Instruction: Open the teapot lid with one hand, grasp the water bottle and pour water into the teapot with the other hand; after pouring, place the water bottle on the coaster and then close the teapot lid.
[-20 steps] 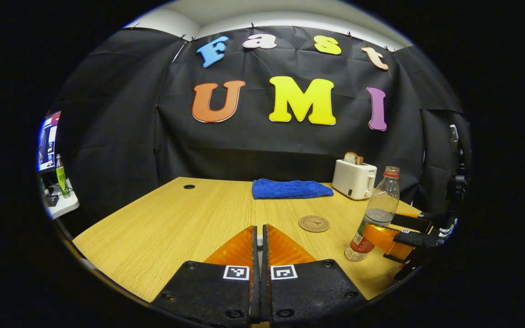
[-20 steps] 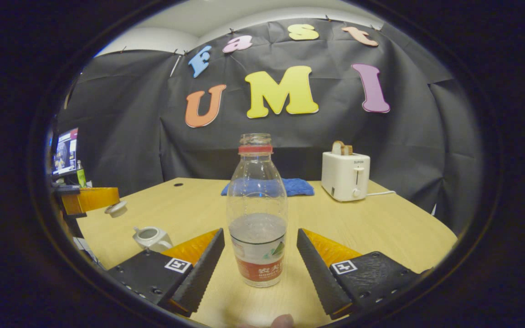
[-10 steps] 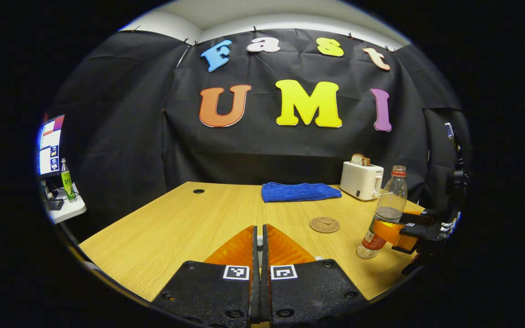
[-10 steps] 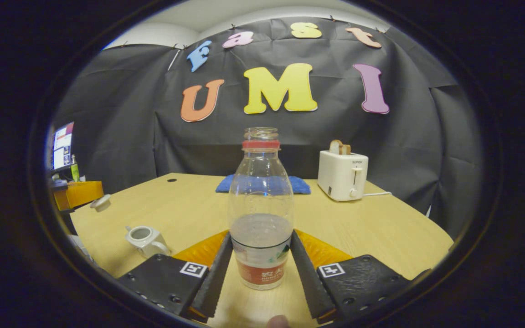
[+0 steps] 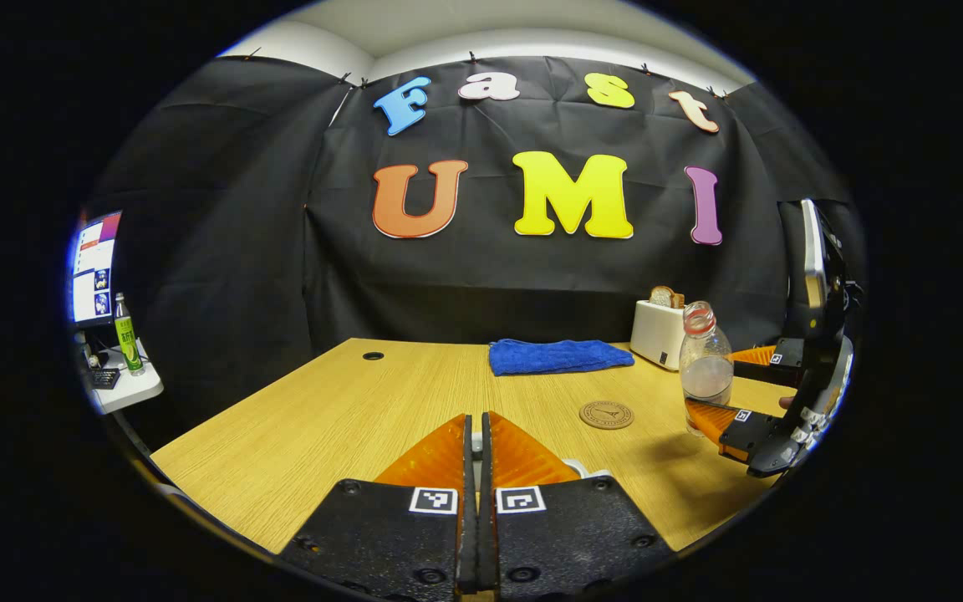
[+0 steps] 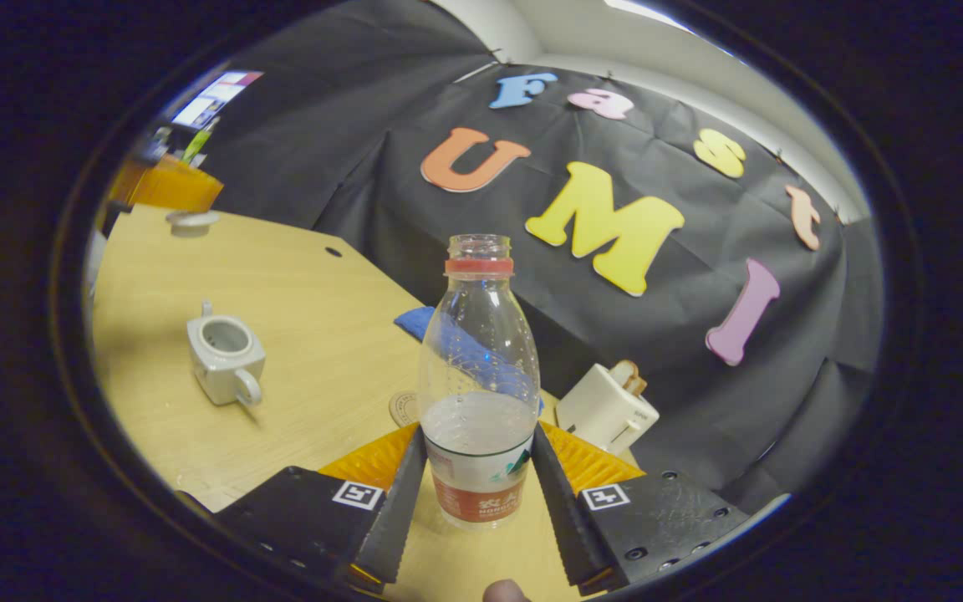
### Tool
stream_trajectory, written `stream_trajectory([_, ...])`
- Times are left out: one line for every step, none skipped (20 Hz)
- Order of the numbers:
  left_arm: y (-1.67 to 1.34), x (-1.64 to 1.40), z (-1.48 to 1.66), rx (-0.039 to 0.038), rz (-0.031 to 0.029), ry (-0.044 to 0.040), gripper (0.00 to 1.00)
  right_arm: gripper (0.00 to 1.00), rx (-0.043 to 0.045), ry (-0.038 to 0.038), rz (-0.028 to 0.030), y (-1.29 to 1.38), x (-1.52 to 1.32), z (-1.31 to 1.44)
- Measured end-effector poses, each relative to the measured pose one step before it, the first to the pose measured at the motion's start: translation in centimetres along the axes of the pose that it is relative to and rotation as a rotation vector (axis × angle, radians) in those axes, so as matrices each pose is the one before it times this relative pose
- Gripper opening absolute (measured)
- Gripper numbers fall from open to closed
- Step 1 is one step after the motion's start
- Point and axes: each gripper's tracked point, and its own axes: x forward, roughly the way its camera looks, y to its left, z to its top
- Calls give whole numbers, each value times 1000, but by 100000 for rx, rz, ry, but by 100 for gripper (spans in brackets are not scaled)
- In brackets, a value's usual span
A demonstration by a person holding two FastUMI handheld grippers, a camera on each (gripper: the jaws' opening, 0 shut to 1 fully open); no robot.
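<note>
A clear water bottle [image 6: 479, 393], uncapped and partly full, stands between my right gripper's [image 6: 479, 431] fingers, which press on its labelled lower body. In the left gripper view the bottle [image 5: 705, 364] hangs above the table's right side in that right gripper [image 5: 728, 389]. The white teapot [image 6: 225, 359] sits open on the table, left of the bottle. Its lid [image 6: 191, 221] hangs under my left gripper [image 6: 165, 188], held above the table's far left. The left gripper [image 5: 475, 418] has its fingers together. The round brown coaster [image 5: 606, 414] lies on the wood; the bottle partly covers the coaster [image 6: 404, 408].
A blue towel [image 5: 559, 355] and a white toaster [image 5: 659, 333] with bread sit at the table's [image 5: 348, 418] back. Off the left edge a side shelf holds a monitor [image 5: 93, 267] and a green bottle [image 5: 124, 334]. A person's fingertip [image 6: 502, 592] shows below the right gripper.
My right gripper closed on the water bottle, lifted it off the table and rolled, so its view now looks down on the teapot. The left gripper kept the lid and barely moved.
</note>
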Motion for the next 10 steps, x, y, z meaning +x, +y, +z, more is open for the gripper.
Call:
stream_trajectory([333,46,3,79,194,68,3,72,-5024,-359,833,655,434,158])
stream_trajectory([246,75,-67,228,-577,120,3,72,-4725,272,526,397,232,63])
stream_trajectory([68,-46,-102,-92,-991,590,3,72,-4764,38,-276,156,177,-35])
stream_trajectory([106,49,-199,-486,-938,513,3,72,-5396,87,-1050,153,19,71])
stream_trajectory([332,20,75,-518,51,36,3,72,-5778,-536,-1415,-10,123,229])
stream_trajectory([300,70,-90,-260,120,10,3,71,-5843,-662,-1283,47,87,232])
stream_trajectory([222,13,-87,-119,75,171,3,71,-5237,-813,-543,240,160,82])
stream_trajectory([125,45,5,-176,-26,-138,3,72,-4827,-483,564,489,113,212])
stream_trajectory([225,67,-25,-441,148,-42,3,71,-2904,-143,1059,488,273,61])
stream_trajectory([234,-13,-49,-420,208,228,3,71,-3175,187,626,256,266,56])
